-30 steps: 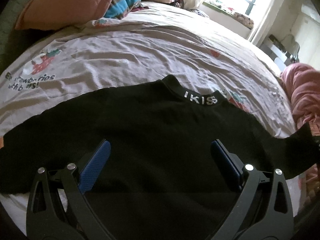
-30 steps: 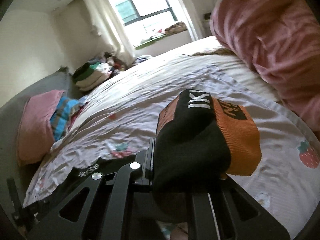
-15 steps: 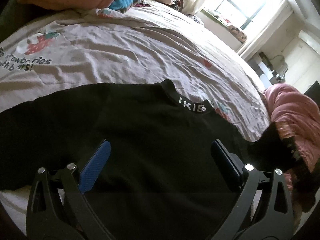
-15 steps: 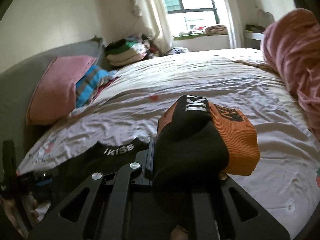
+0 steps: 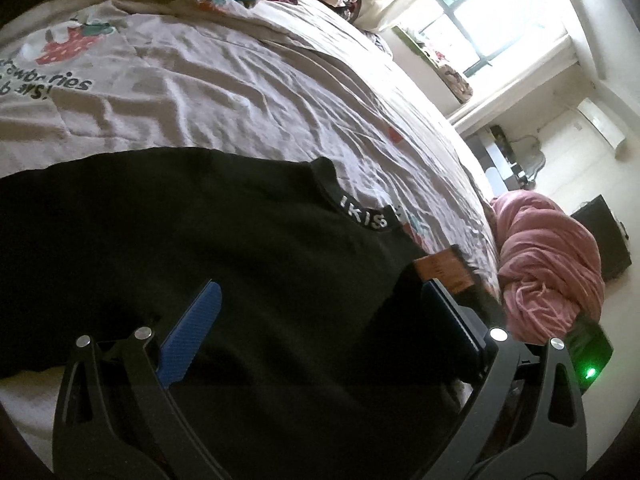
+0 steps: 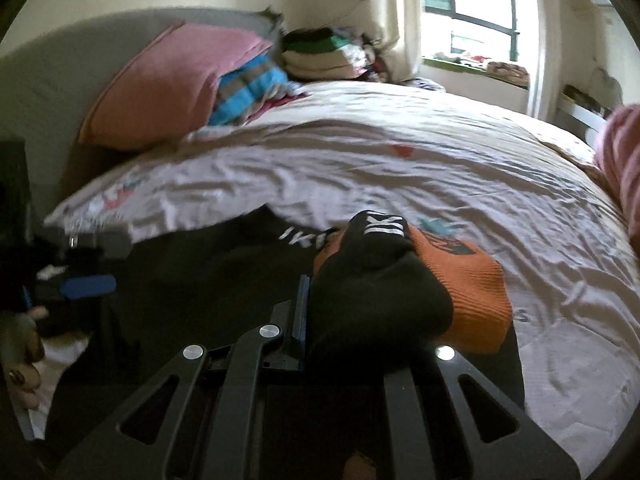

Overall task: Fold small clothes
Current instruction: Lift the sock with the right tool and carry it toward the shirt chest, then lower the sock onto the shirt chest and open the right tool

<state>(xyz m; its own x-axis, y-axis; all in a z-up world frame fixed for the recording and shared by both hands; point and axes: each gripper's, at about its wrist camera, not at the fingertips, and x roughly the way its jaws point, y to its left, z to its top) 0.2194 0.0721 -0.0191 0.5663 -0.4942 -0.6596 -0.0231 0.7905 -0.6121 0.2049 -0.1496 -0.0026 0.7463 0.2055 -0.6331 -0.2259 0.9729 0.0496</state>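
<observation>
A small black sweater (image 5: pixel 224 248) with a white-lettered collar (image 5: pixel 362 216) lies flat on the bed. My left gripper (image 5: pixel 316 304) is open, its blue pads (image 5: pixel 192 328) spread just above the sweater's body. My right gripper (image 6: pixel 360 312) is shut on the sweater's sleeve (image 6: pixel 372 292), which has an orange cuff (image 6: pixel 472 280); it holds the sleeve over the sweater's body. The cuff (image 5: pixel 444 274) also shows in the left wrist view by the right finger. The left gripper shows at the left edge of the right wrist view (image 6: pixel 88 286).
The bed sheet (image 5: pixel 240 92) has strawberry prints. A pink pillow (image 6: pixel 172 84) and folded clothes (image 6: pixel 324 52) sit at the headboard. A pink blanket heap (image 5: pixel 548 264) lies at the bed's right side. A window (image 6: pixel 472 12) is behind.
My right gripper has carried the sleeve leftward, over the sweater's body and toward the collar. My left gripper stays open above the sweater and has tilted.
</observation>
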